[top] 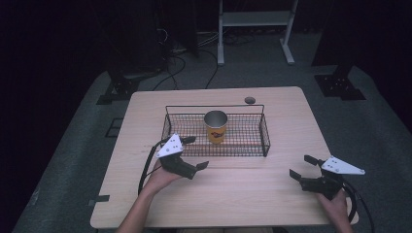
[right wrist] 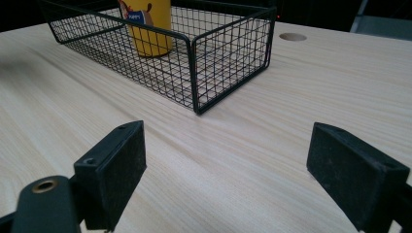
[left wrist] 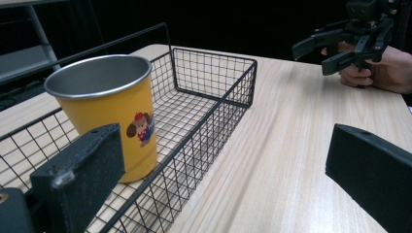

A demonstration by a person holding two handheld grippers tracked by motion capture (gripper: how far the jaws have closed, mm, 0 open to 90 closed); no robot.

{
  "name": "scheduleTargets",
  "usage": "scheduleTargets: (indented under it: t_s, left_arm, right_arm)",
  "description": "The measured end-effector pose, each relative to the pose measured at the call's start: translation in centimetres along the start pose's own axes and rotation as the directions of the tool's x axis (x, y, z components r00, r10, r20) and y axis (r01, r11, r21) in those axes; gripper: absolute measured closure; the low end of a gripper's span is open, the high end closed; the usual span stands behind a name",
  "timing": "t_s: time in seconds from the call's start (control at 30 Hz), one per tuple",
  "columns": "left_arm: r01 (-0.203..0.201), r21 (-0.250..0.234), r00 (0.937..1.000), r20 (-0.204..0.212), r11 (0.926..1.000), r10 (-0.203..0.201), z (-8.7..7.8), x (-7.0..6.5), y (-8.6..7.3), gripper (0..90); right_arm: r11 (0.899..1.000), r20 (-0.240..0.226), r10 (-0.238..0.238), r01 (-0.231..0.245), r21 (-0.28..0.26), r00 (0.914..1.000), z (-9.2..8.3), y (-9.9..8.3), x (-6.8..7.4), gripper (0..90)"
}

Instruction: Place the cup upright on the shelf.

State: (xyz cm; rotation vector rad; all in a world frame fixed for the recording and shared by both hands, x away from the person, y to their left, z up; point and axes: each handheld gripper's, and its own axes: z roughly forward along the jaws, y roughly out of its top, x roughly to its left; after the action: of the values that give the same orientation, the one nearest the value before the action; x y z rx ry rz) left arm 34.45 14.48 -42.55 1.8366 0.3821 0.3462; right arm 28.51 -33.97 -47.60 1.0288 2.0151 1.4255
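Left hand-held gripper spread beside basket, right hand-held gripper spread apart

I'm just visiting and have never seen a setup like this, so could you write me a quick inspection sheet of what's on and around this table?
Surface: light wood table, with a round hole near its far edge.
Job's things: black wire basket; yellow metal cup standing upright inside it.
Clutter: nothing seen.
Grippers: left gripper beside the basket's near left corner, jaws open, holding nothing; right gripper over the near right of the table, jaws open, holding nothing.
Cables: a black cable trails from the left gripper; more lie on the floor behind.
Surroundings: grey floor, dark backdrop, white frame, black stands.
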Motion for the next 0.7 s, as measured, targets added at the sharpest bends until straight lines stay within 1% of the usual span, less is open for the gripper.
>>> scheduleTargets:
  t_s: [0.1,0.2,0.3,0.37,0.43,0.57,0.63,0.7]
  left_arm:
    - [0.000,0.011,1.0000,-0.003,0.9999,0.000,-0.1,-0.2,-0.2,0.0]
    - [0.002,-0.005,1.0000,-0.010,1.0000,-0.002,-0.4,-0.5,-0.5,0.0]
    - [0.012,-0.020,0.9999,-0.004,0.9997,-0.012,-0.7,-0.7,-0.8,0.0]
    - [0.014,-0.014,0.9999,-0.006,0.9998,-0.014,-0.8,-0.8,-0.9,0.0]
    - [0.017,-0.031,0.9998,-0.008,0.9994,-0.018,-1.0,-1.0,-1.0,0.0]
    - [0.025,-0.036,0.9996,-0.015,0.9990,-0.026,-1.4,-1.6,-1.4,0.0]
    - [0.022,-0.029,0.9996,-0.017,0.9993,-0.022,-1.6,-1.9,-1.7,0.0]
    - [0.021,-0.033,0.9993,-0.031,0.9992,-0.022,-2.0,-2.3,-2.1,0.0]
  right_arm:
    - [1.000,0.000,-0.002,0.002,0.001,1.0000,0.0,0.0,0.0,13.2]
    - [1.000,0.000,-0.002,0.002,0.001,1.0000,0.0,0.0,0.0,13.2]
    - [1.000,0.000,-0.004,0.004,0.000,1.0000,0.0,0.0,0.0,13.2]
    - [1.000,-0.001,-0.003,0.003,0.000,1.0000,0.0,0.0,0.0,13.2]
    - [1.000,0.000,-0.001,0.001,-0.001,1.0000,0.0,0.0,0.0,13.2]
    - [1.000,0.000,-0.001,0.001,0.000,1.0000,0.0,0.0,0.0,13.2]
    - [1.000,0.000,-0.001,0.001,-0.001,1.0000,0.0,0.0,0.0,13.2]
    - [1.000,0.000,-0.001,0.001,-0.001,1.0000,0.0,0.0,0.0,13.2]
